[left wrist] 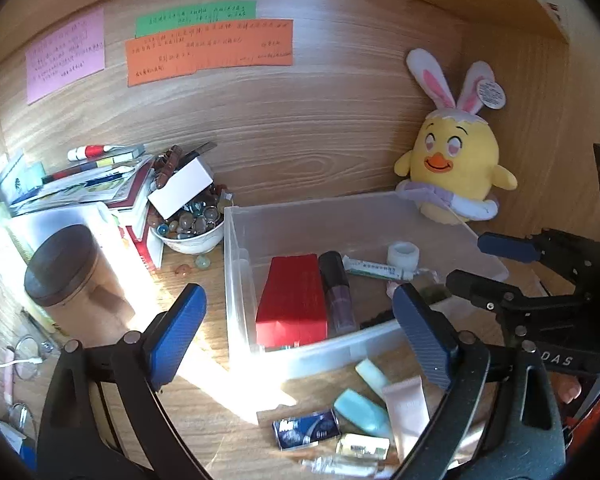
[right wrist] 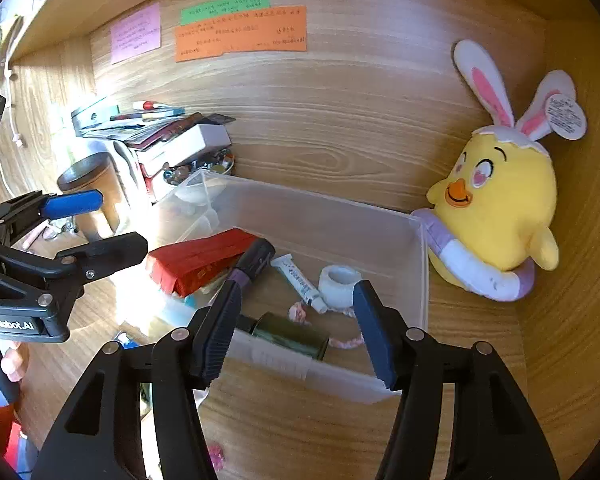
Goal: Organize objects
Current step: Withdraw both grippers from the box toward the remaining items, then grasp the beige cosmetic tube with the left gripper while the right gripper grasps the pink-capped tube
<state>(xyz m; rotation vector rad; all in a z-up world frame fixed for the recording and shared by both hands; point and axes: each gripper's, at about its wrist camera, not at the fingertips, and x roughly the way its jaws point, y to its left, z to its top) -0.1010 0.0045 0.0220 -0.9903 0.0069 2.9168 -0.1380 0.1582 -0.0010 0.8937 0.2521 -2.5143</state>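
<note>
A clear plastic bin (left wrist: pixel 240 280) (right wrist: pixel 420 280) stands on the wooden desk. It holds a red box (left wrist: pixel 292 300) (right wrist: pixel 200 260), a dark tube (left wrist: pixel 336 288) (right wrist: pixel 252 264), a white ointment tube (left wrist: pixel 376 270) (right wrist: pixel 300 282), a white tape roll (left wrist: pixel 403 255) (right wrist: pixel 340 280) and a green can (right wrist: pixel 292 334). My left gripper (left wrist: pixel 300 336) is open and empty over the bin's front wall. My right gripper (right wrist: pixel 296 332) is open and empty above the green can. Loose items lie in front of the bin: teal tubes (left wrist: pixel 360 412), a pink tube (left wrist: pixel 406 408), a blue packet (left wrist: pixel 306 432).
A yellow chick plush (left wrist: pixel 456 160) (right wrist: pixel 500 208) sits against the right wall. A bowl of pebbles (left wrist: pixel 192 228), stacked books (left wrist: pixel 100 184) and a brown lidded jar (left wrist: pixel 72 276) stand at the left. Glasses (left wrist: pixel 28 356) lie at the near left.
</note>
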